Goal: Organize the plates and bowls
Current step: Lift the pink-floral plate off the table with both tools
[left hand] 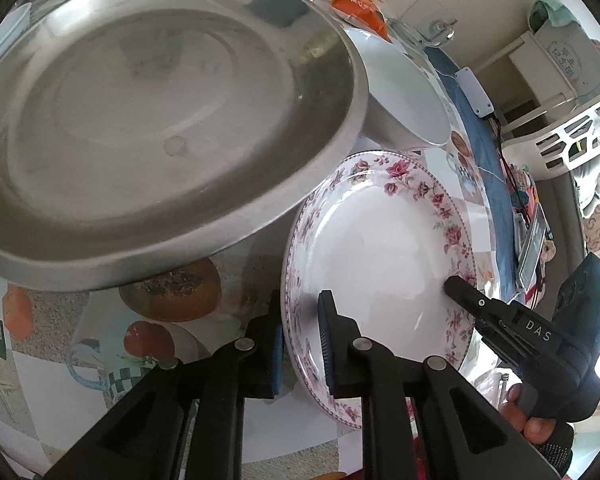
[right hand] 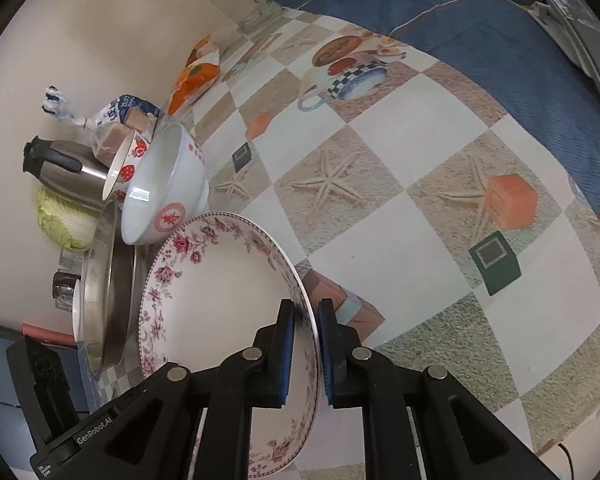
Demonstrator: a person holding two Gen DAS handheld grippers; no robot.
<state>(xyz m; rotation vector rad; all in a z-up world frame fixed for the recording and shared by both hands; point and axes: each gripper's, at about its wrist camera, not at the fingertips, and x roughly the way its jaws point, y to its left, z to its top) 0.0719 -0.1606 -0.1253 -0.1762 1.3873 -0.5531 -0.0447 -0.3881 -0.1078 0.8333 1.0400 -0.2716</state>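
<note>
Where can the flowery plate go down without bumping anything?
The checkered tablecloth lies bare to the right of the floral-rimmed white plate, out to the blue cloth. It is crowded along the wall: the steel pan, white bowl with red emblem, strawberry bowl, steel kettle and cabbage sit packed together.

- Right gripper point(right hand: 306, 354): blue pads either side of floral plate point(right hand: 220, 292) rim, closed on it.
- Plate tilted on edge above checkered tablecloth point(right hand: 400, 216).
- Steel pan point(right hand: 108, 300) just left of the plate.
- White bowl point(right hand: 164, 188) behind; kettle point(right hand: 66, 168) and cabbage point(right hand: 62, 220) by wall.
</note>
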